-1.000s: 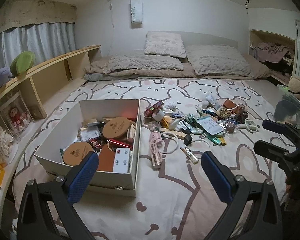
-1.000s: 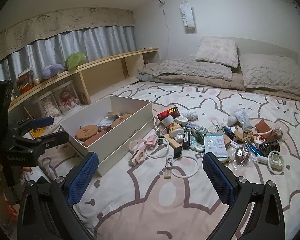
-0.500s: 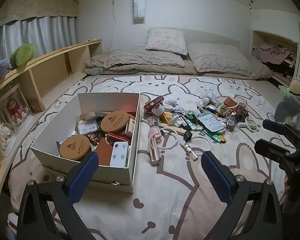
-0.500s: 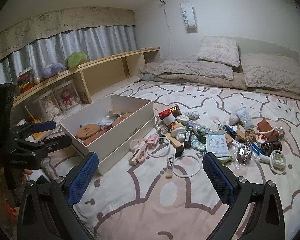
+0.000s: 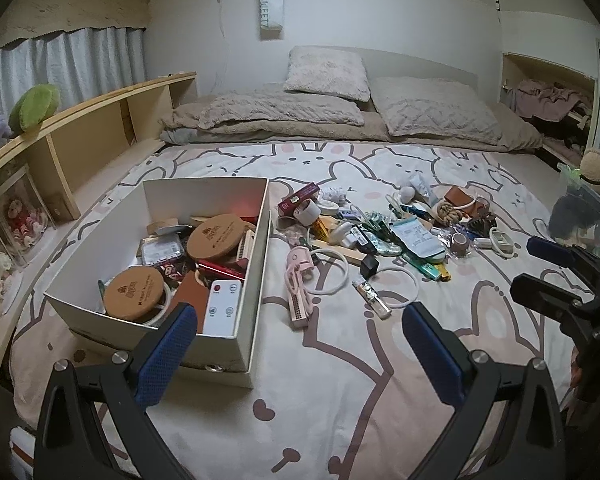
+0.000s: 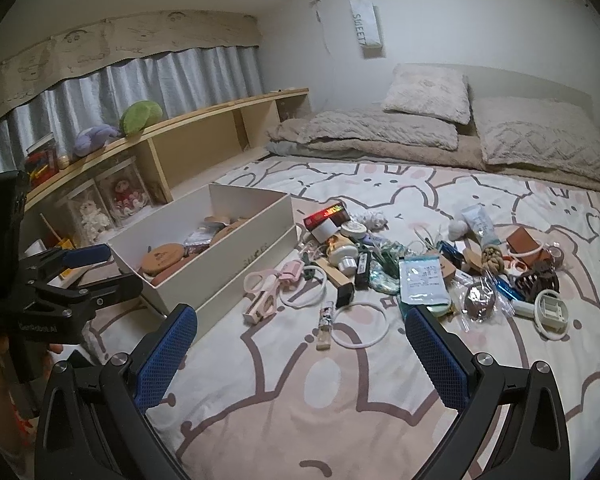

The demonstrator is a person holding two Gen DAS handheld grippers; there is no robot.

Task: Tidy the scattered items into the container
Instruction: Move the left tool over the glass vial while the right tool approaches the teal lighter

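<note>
left wrist: left gripper (image 5: 296, 332) spread above bedspread (image 5: 340, 380).

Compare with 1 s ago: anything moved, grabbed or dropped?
Only the cameras shifted. The left gripper swung slightly, so the white box and shelf now sit further right in its view; the right gripper eased a little closer to the pile. Nothing was grabbed or released: both stay open and empty. The box contents, pink trimmer, white rings and the rest of the clutter lie as before.
</note>
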